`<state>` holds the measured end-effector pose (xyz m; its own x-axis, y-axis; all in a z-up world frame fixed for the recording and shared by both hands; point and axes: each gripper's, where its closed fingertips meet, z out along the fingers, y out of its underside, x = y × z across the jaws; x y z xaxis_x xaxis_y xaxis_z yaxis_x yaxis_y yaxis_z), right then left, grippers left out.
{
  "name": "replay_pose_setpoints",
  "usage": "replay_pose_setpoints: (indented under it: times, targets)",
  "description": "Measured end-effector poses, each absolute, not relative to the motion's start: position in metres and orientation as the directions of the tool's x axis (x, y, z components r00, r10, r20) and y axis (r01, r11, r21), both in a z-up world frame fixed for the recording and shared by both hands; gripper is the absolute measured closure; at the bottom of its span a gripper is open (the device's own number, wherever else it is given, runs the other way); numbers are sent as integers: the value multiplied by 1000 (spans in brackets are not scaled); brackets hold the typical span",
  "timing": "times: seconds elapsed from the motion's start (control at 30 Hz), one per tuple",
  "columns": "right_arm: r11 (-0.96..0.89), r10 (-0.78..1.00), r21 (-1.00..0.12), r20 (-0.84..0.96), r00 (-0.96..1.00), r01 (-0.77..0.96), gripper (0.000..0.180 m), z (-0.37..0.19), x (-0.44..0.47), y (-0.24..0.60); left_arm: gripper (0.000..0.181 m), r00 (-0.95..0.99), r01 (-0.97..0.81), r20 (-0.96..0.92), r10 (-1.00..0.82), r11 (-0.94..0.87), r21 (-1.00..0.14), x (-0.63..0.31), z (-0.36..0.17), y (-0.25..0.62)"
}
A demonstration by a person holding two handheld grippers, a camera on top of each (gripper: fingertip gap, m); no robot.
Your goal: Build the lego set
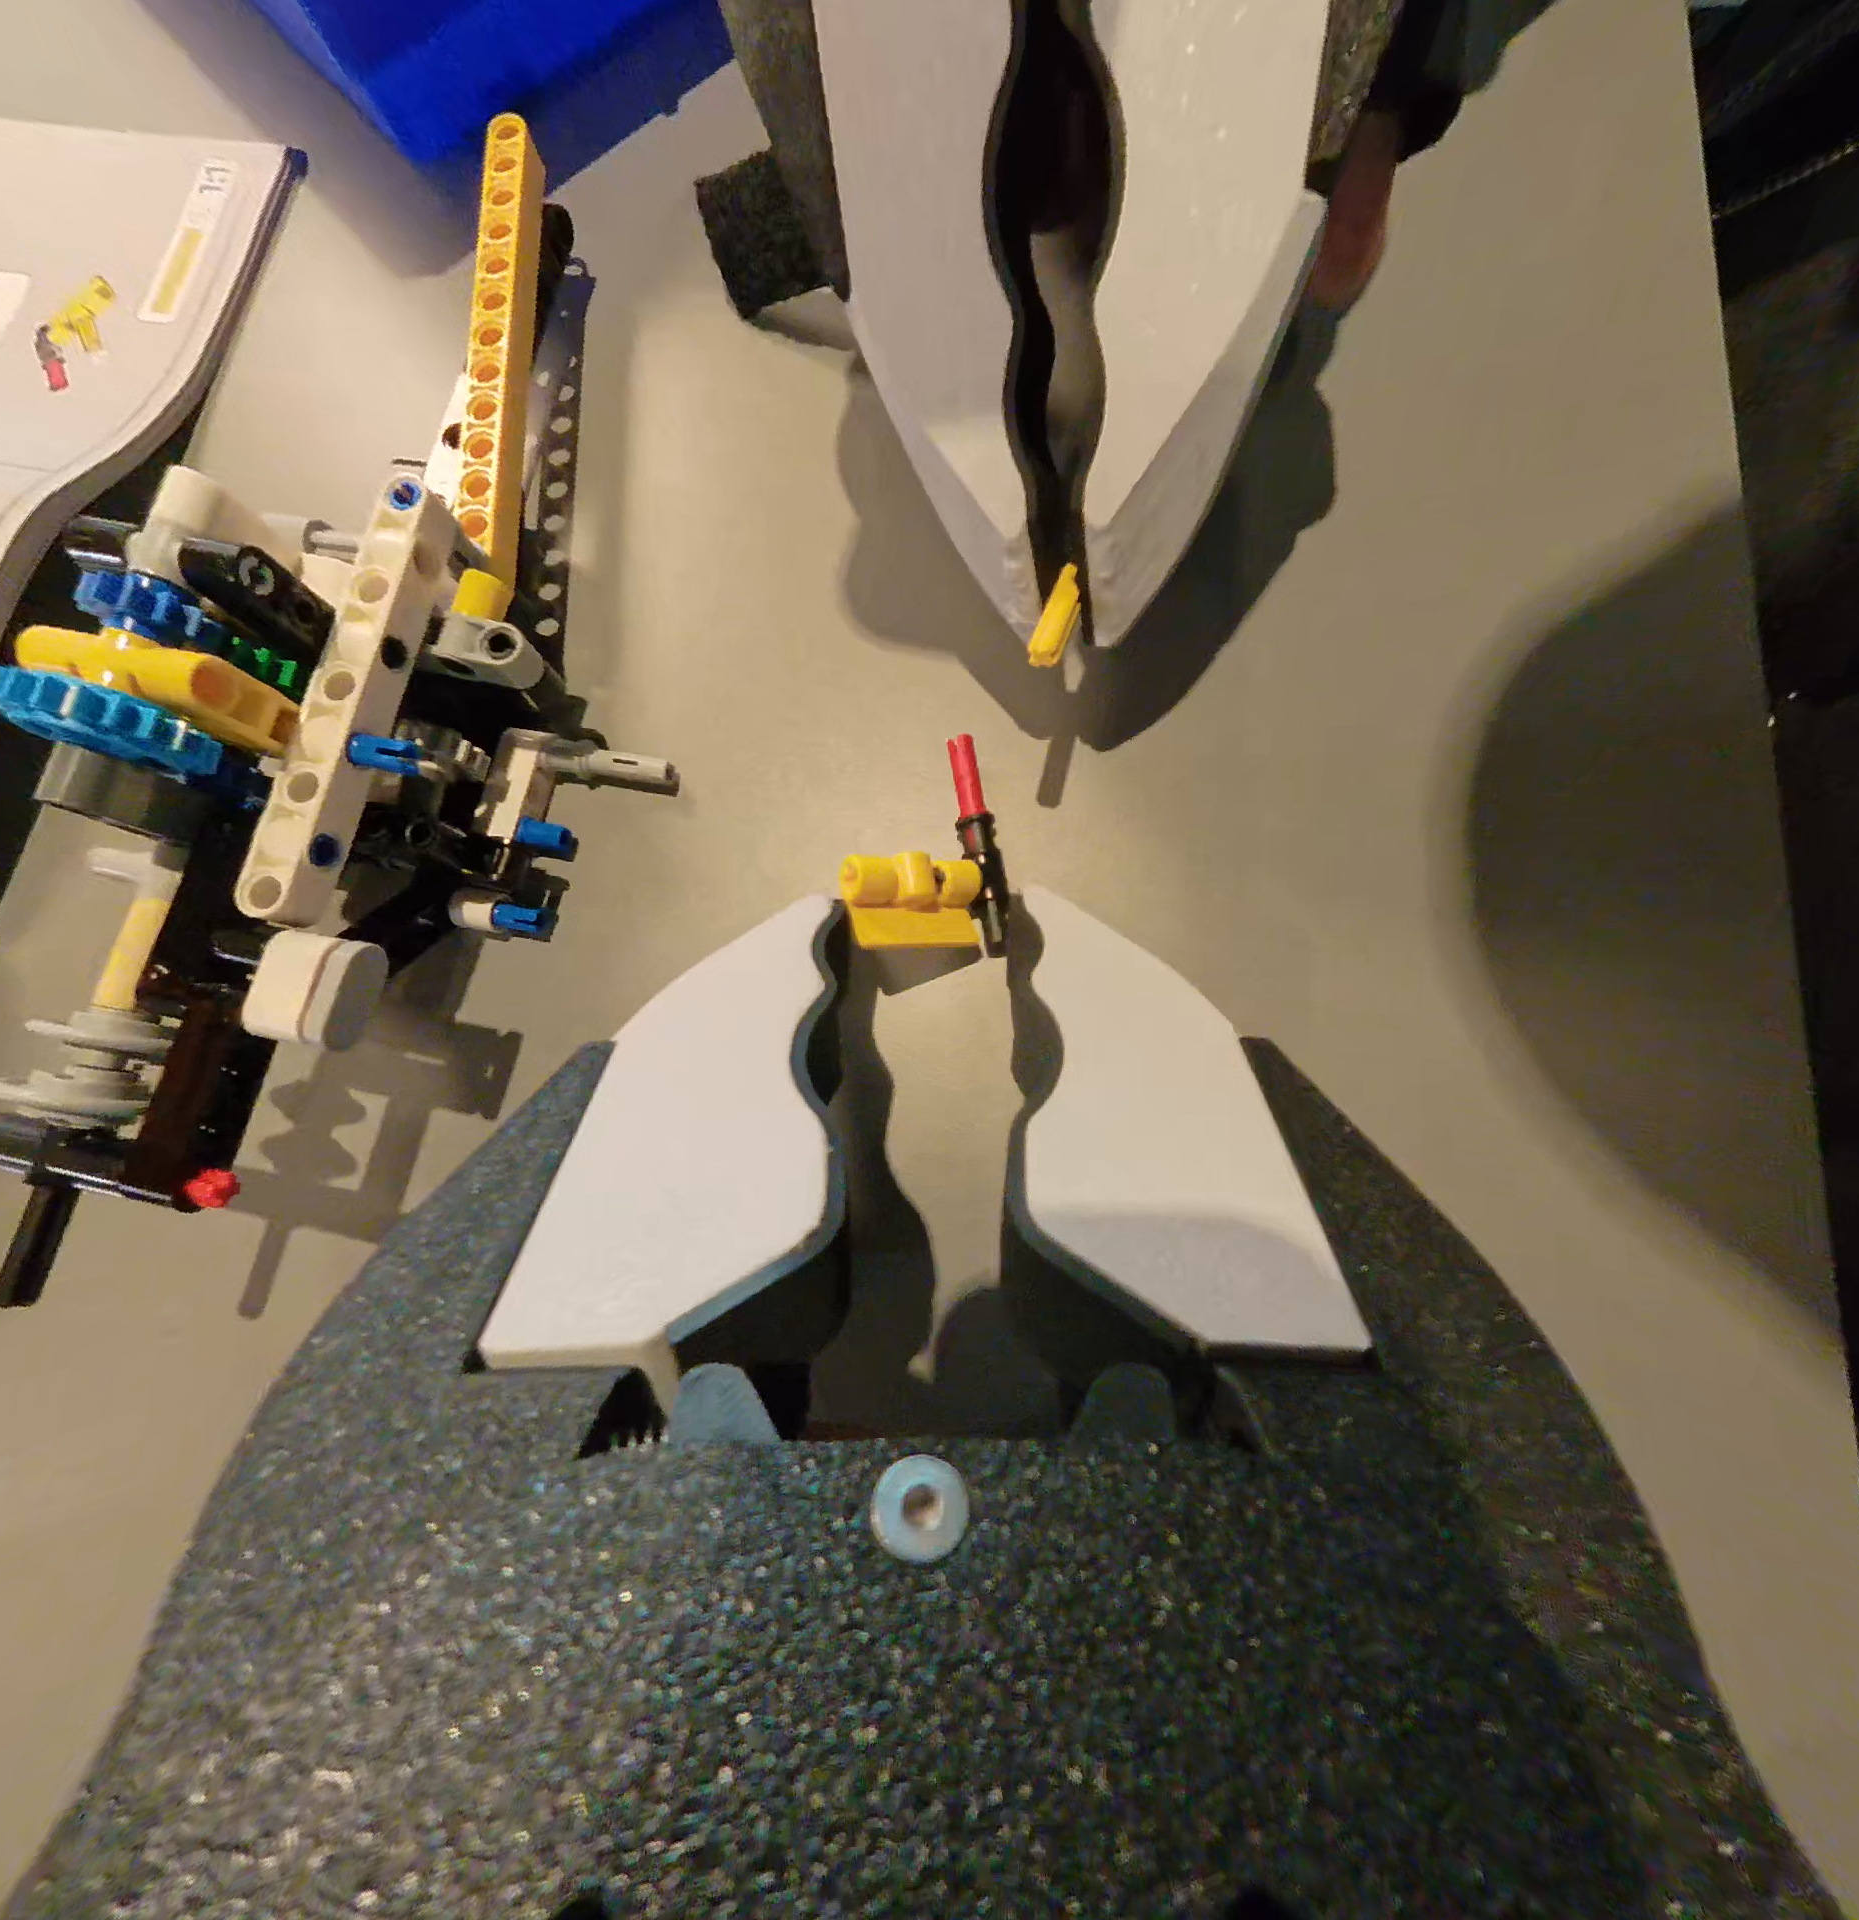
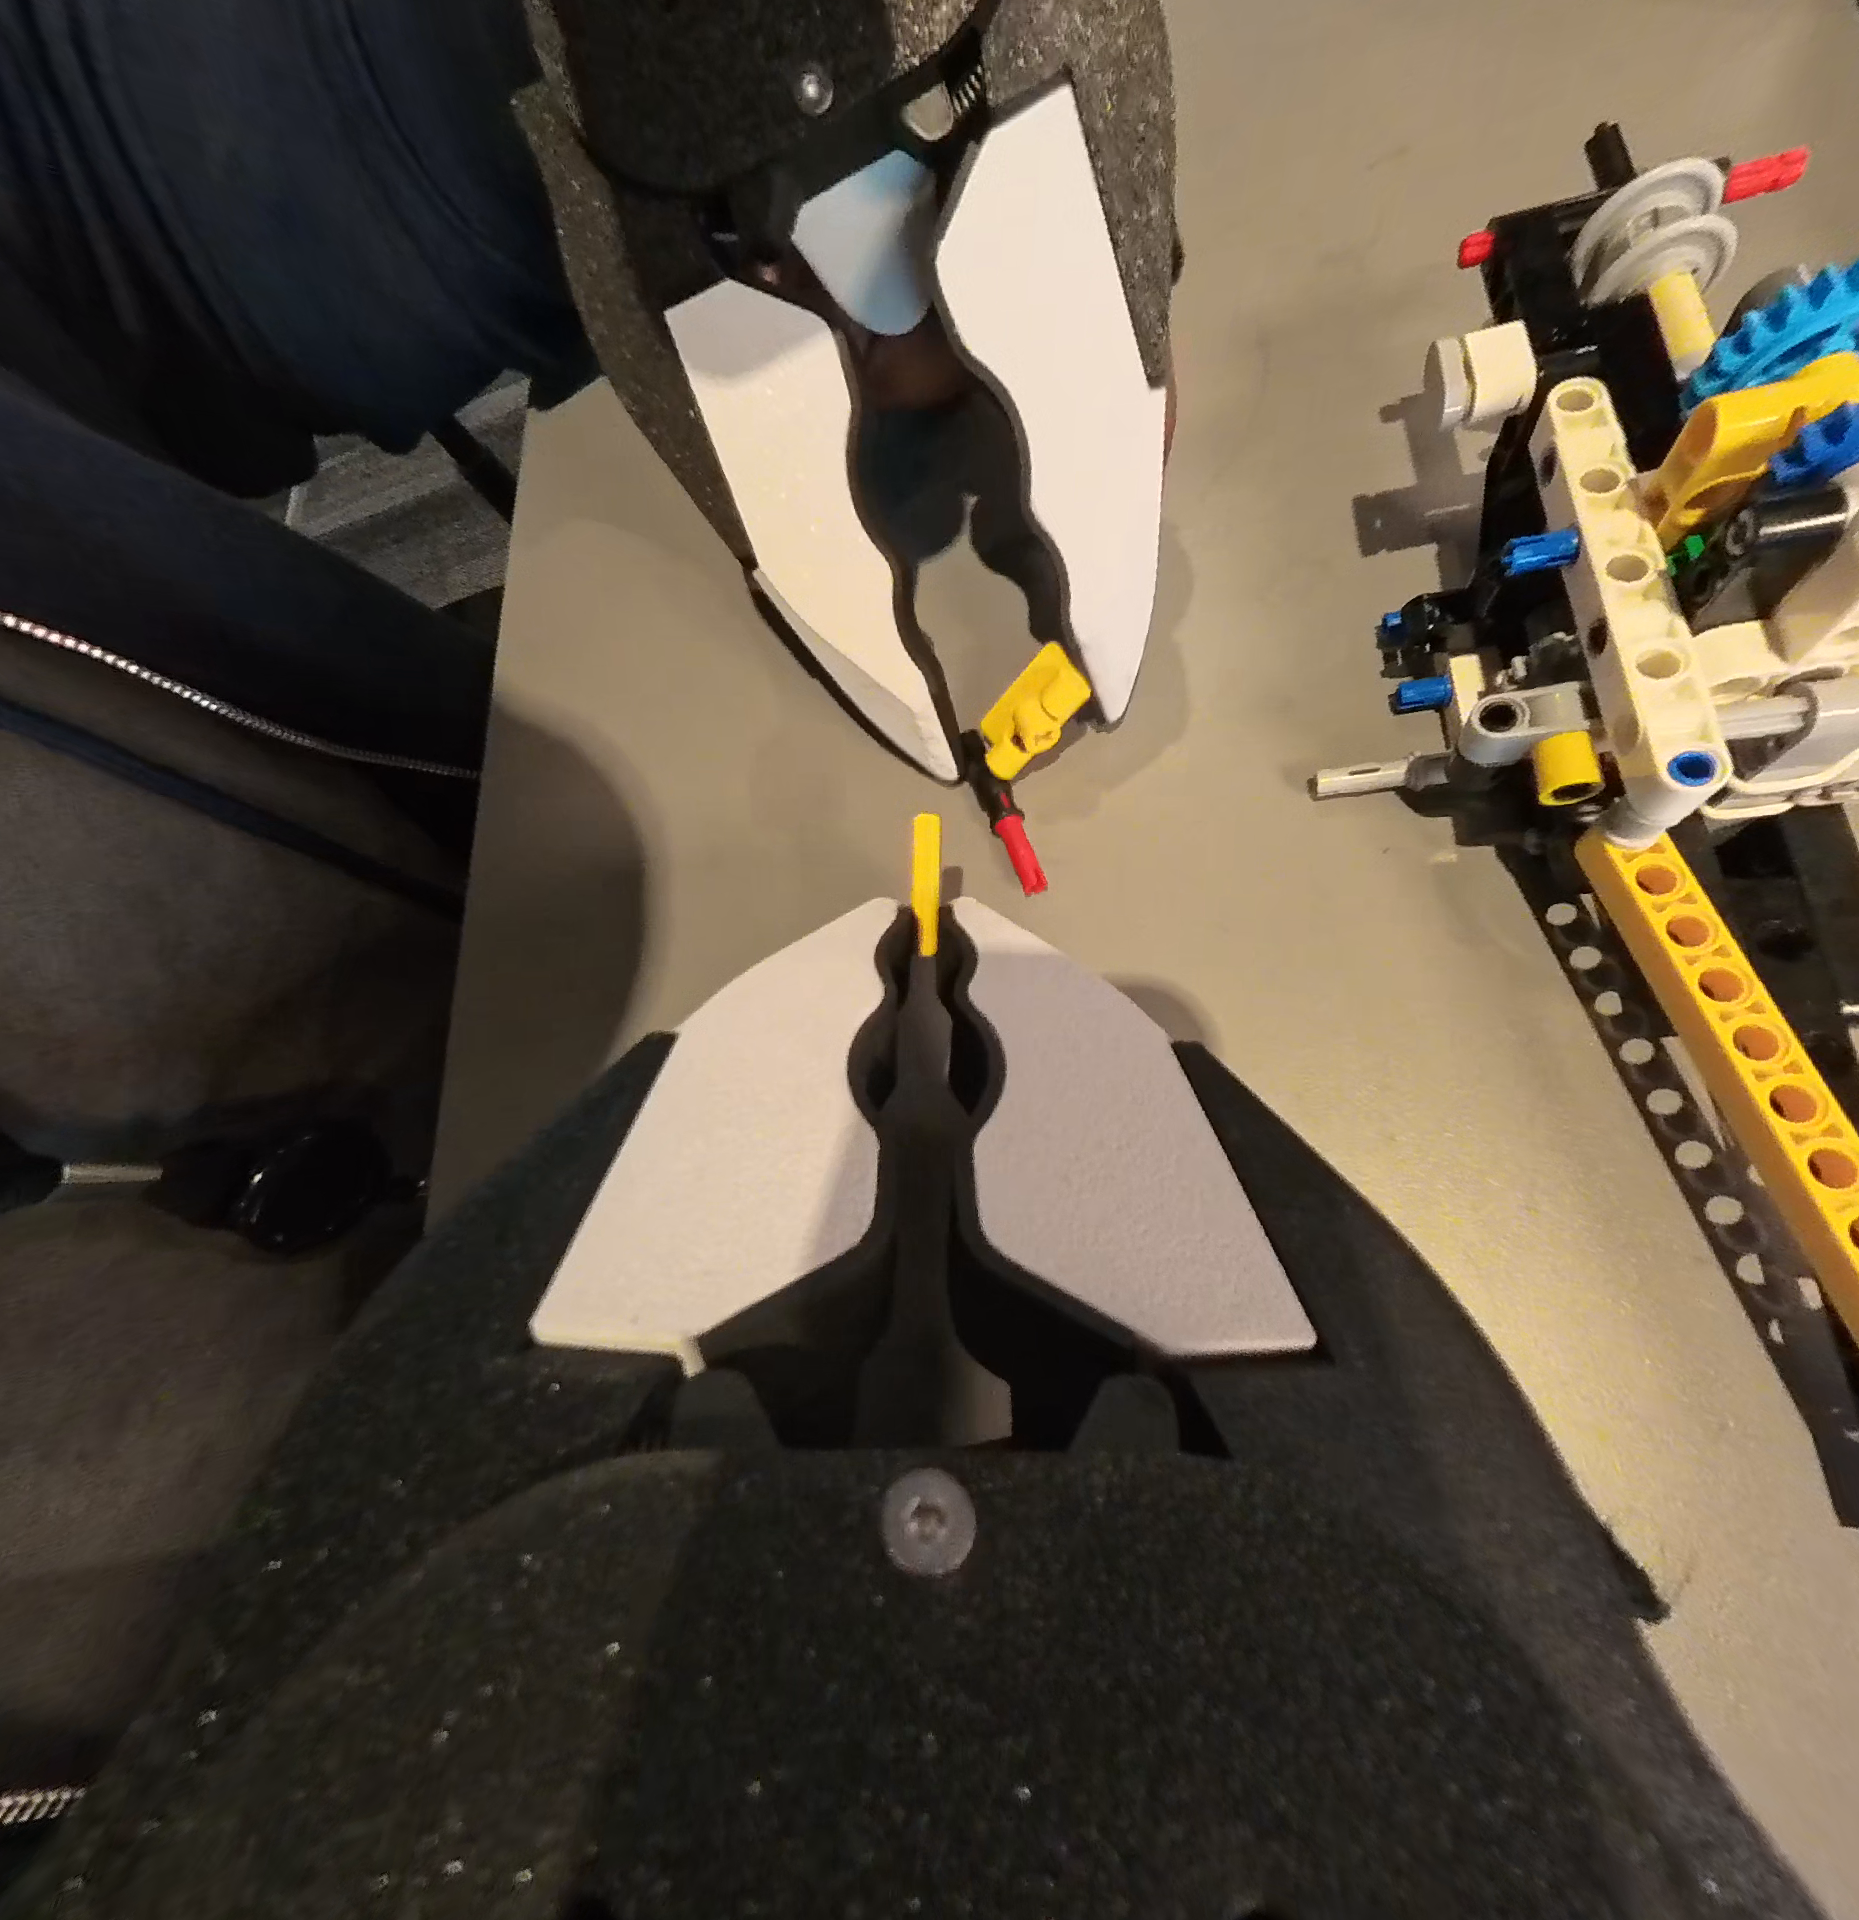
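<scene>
At the centre of the left wrist view, the left gripper (image 1: pixel 920 914) is clamped on a small yellow sub-assembly (image 1: pixel 909 899) at its fingertips; a black connector (image 1: pixel 987 883) with a red pin (image 1: pixel 964 777) sticks out from it toward the top of the frame. Just above, apart from the red pin by a narrow strip of bare table, the right gripper (image 1: pixel 1060 613) is closed on a thin yellow pin (image 1: pixel 1052 613) that pokes out past its tips. In the right wrist view that yellow pin (image 2: pixel 925 883) points up the frame, its end just beside the red pin (image 2: pixel 1024 862) but not touching.

The partly built lego model (image 1: pixel 312 727) lies at the left of the left wrist view, well apart from both grippers, its long yellow beam (image 1: pixel 494 353) running to the upper left. An instruction booklet (image 1: pixel 104 312) and a blue bin (image 1: pixel 509 73) fill the upper left corner. The grey table (image 1: pixel 1320 935) is bare to the right up to its edge along the right side.
</scene>
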<state>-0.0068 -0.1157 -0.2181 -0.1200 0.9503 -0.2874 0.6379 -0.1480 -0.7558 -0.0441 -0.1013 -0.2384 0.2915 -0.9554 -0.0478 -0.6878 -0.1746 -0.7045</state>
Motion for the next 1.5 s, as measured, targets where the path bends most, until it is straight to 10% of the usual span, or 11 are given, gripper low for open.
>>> replay_pose_setpoints:
  times: [1.5]
  targets:
    - [109, 961, -624, -132, -242, 774, 176, -235, -5, -112, 177, 198, -628, 56, -979, -170, -760, -19, -229, -114]
